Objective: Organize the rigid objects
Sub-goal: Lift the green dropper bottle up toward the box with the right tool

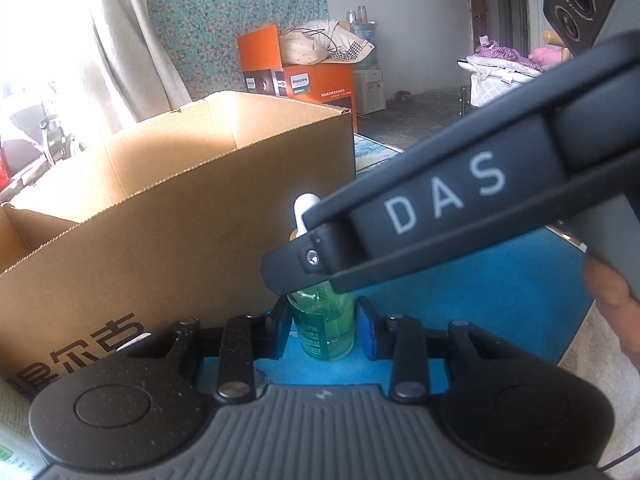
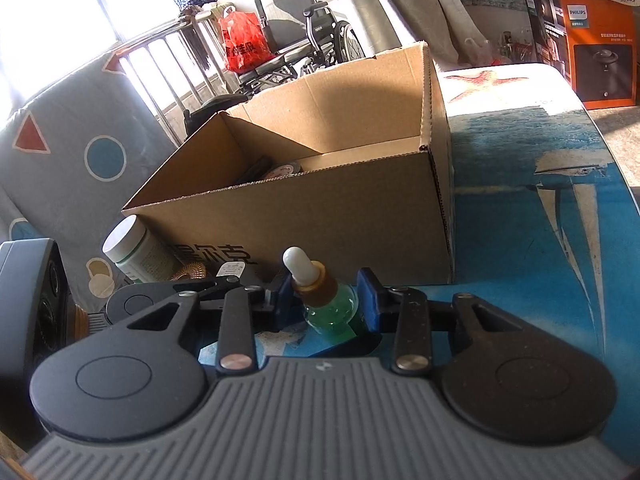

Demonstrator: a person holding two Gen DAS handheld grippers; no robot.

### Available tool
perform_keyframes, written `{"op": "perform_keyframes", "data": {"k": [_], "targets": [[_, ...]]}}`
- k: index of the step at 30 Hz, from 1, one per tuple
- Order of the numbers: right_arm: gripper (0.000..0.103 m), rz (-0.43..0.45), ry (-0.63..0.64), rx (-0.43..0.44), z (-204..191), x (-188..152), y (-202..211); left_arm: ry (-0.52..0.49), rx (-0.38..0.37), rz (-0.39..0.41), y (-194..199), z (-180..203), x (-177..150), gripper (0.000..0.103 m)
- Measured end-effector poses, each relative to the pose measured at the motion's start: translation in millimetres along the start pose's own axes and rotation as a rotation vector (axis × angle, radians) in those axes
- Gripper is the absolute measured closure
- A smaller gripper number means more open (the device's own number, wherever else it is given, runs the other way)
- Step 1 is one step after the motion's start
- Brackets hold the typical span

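bottle, green with a white dropper top, stands on the blue surface just in front of the near wall of an open cardboard box. in the left wrist view the left tongs straddle its lower body, 1 blue pad close on each side. the slivers between pad and glass are too thin to tell whether they touch, so i cannot tell if it is gripped. the right tongs reach in from the upper right, marked "das", and their tip covers the bottle's neck and shoulder, with the dropper showing just above it. part of a hand shows at the right edge. an orange box sits well behind.

in the right wrist view the bottle leans a little to the left between the 2 blue pads of the right tongs. these stand partly open: the right pad is at the glass, while a dark gap shows beside the left pad, so nothing is clamped. the box is right behind the bottle, with a few round things low inside it. a white-lidded jar leans at the box's near left corner. the left tongs' body shows low on the left. a wheelchair and a red bag are far back.
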State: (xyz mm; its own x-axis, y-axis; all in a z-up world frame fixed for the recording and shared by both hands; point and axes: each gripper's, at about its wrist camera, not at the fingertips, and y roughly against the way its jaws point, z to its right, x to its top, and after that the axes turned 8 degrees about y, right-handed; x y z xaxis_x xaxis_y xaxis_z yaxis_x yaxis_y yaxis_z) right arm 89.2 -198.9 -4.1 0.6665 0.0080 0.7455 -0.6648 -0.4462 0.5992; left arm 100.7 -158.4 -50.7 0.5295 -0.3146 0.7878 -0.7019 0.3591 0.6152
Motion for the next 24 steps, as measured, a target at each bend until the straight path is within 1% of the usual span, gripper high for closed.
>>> {"op": "perform_keyframes", "data": {"k": [1, 7, 11, 14, 18, 21, 24], "targets": [[0.07, 0.002, 0.005, -0.002, -1, 0, 0, -0.001, 0.002, 0.002, 7, 1, -8, 0.068], [0.072, 0.016, 0.02, -0.011, -3, 0, 4, 0.004, 0.014, 0.008, 15, 4, -10, 0.069], [0.074, 0.033, 0.039, -0.015, -8, 3, 15, -0.002, 0.023, 0.039, 30, 6, -9, 0.07], [0.074, 0.057, 0.059, -0.015, -18, 12, 30, -0.002, 0.032, 0.065, 47, 6, -3, 0.07], [0.075, 0.103, 0.106, 0.001, -35, 34, 55, -0.006, 0.056, 0.127, 80, 4, 14, 0.069], [0.076, 0.136, 0.152, 0.027, -49, 62, 69, 0.004, 0.073, 0.156, 99, -6, 34, 0.07], [0.077, 0.151, 0.194, 0.062, -59, 94, 72, 0.019, 0.089, 0.17, 108, -23, 56, 0.07]]}}
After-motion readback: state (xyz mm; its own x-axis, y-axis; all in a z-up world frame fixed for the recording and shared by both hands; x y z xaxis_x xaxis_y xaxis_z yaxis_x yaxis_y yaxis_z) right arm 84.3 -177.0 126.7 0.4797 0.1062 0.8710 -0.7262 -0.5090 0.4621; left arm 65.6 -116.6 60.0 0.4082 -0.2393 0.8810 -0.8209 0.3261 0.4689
